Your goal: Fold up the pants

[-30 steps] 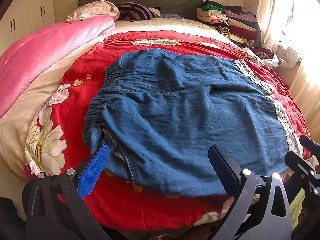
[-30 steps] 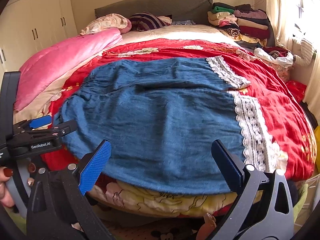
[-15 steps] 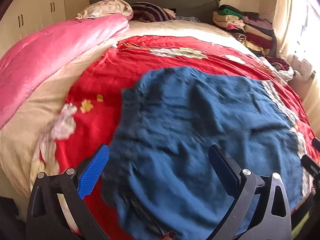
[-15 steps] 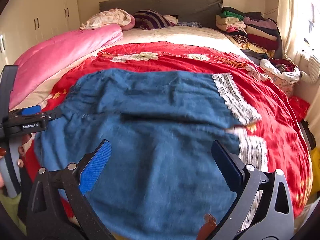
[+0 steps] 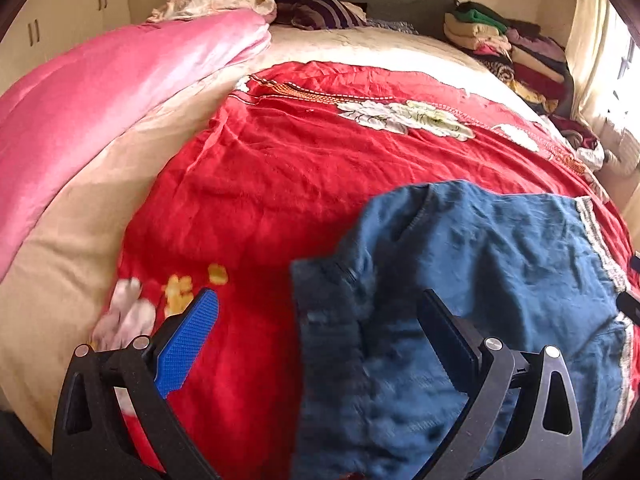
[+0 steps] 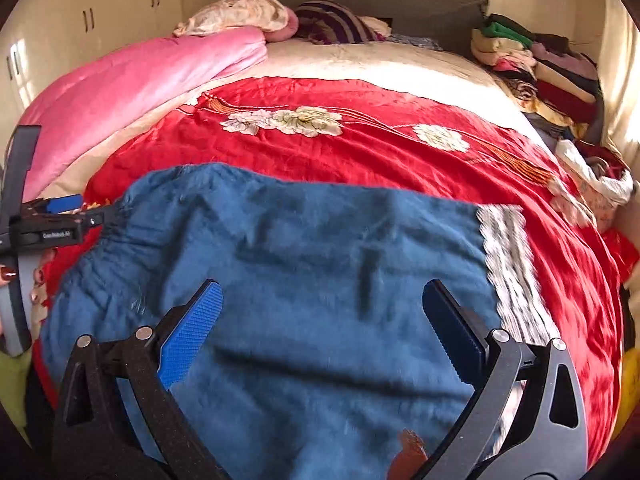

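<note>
Blue denim pants with white lace hems lie spread flat on the red flowered bedspread. In the left wrist view the pants fill the lower right, elastic waistband toward the left. My left gripper is open and hovers over the waistband edge, empty. It also shows in the right wrist view at the pants' left edge. My right gripper is open and empty, low over the middle of the pants.
A pink quilt lies along the left of the bed. Pillows sit at the headboard. A stack of folded clothes stands at the far right corner. More clothes lie at the right edge.
Both grippers have moved forward over the bed and lower toward the pants. The left one has swung left, so the waistband now sits between its fingers. Both stay open.
</note>
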Available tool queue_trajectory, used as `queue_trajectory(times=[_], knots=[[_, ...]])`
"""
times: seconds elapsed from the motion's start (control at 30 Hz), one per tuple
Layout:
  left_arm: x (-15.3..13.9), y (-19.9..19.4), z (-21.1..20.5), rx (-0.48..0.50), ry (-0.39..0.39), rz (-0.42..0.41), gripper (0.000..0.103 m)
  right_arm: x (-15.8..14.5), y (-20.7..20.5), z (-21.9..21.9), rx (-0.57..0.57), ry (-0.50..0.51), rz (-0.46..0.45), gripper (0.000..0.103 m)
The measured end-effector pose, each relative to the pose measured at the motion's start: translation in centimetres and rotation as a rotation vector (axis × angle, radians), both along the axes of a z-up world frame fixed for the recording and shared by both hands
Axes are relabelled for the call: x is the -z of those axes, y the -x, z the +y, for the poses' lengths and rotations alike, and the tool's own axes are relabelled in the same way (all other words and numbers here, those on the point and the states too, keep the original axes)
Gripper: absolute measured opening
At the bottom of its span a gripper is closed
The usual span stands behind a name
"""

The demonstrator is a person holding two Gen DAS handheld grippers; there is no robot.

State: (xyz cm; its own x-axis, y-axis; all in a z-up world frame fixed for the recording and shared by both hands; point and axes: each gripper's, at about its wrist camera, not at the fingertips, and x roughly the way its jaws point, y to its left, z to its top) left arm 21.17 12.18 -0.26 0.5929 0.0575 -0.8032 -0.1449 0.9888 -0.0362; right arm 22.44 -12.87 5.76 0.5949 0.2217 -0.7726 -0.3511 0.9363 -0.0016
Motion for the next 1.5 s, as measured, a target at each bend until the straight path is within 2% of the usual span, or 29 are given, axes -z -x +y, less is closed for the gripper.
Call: queue_trajectory(times=[0.2, 0.37, 0.4, 0.43, 0.47, 0.5, 0.53, 0.57, 0.63, 0.77, 0.9, 1.0, 1.03, 1.07, 1.13, 1.17, 1.2, 1.23, 1.5], knots=[[0.7, -2.5, 0.7, 0.057, 0.012, -0.005, 0.099, 0.6, -3.5, 2.4, -0.074, 0.068, 0.000, 0.095], [1.8, -4.0, 0.8, 0.089, 0.061, 0.002, 0.095, 1.6, -6.6, 3.9, -0.118, 0.108, 0.051, 0.095], [2.2, -4.3, 0.6, 0.104, 0.061, 0.008, 0.084, 1.8, -7.0, 4.2, -0.128, 0.119, 0.053, 0.095], [2.6, -4.5, 0.4, 0.119, 0.064, 0.016, 0.062, 2.0, -7.5, 4.6, -0.140, 0.138, 0.048, 0.095], [3.0, -4.7, 0.3, 0.129, 0.079, 0.022, 0.056, 2.2, -7.8, 5.0, -0.148, 0.155, 0.044, 0.095], [3.2, -4.8, 0.2, 0.130, 0.079, 0.017, 0.054, 2.4, -8.0, 5.2, -0.156, 0.163, 0.044, 0.095], [3.3, -4.7, 0.0, 0.128, 0.060, 0.005, 0.042, 2.6, -8.4, 5.6, -0.165, 0.174, 0.038, 0.095], [3.3, -4.6, 0.0, 0.129, 0.051, -0.006, 0.041, 2.8, -8.7, 5.9, -0.172, 0.181, 0.038, 0.095], [2.9, -4.0, 0.3, 0.134, 0.080, -0.045, 0.036, 3.2, -9.3, 6.6, -0.192, 0.188, 0.043, 0.095], [1.2, -2.6, 0.5, 0.141, 0.078, -0.118, 0.035, 4.1, -10.2, 8.5, -0.250, 0.229, 0.055, 0.095], [-0.6, -0.5, 0.1, 0.158, 0.060, -0.185, 0.035, 5.1, -10.7, 11.0, -0.279, 0.340, 0.043, 0.095], [-2.0, 0.6, -0.4, 0.180, 0.064, -0.218, 0.035, 5.8, -10.7, 12.8, -0.322, 0.425, -0.008, 0.093], [-2.3, 1.0, -0.4, 0.186, 0.066, -0.225, 0.035, 6.0, -10.5, 13.2, -0.352, 0.441, -0.017, 0.080], [-2.6, 1.2, -0.6, 0.193, 0.062, -0.232, 0.035, 6.0, -10.3, 13.5, -0.384, 0.432, -0.016, 0.071], [-2.7, 1.5, -1.0, 0.199, 0.045, -0.236, 0.035, 5.8, -9.8, 13.7, -0.418, 0.386, 0.005, 0.039], [-2.7, 1.6, -1.1, 0.199, 0.035, -0.238, 0.035, 5.7, -9.4, 13.6, -0.425, 0.360, 0.015, 0.031], [-2.7, 1.6, -1.1, 0.199, 0.032, -0.238, 0.035, 5.5, -9.1, 13.6, -0.432, 0.338, 0.018, 0.013], [-2.8, 1.6, -1.1, 0.197, 0.031, -0.238, 0.035, 5.3, -8.6, 13.3, -0.438, 0.308, 0.017, 0.005], [-3.2, 3.7, -0.8, 0.179, 0.040, -0.268, 0.035, 2.1, -4.7, 10.3, -0.359, 0.159, -0.055, 0.002]])
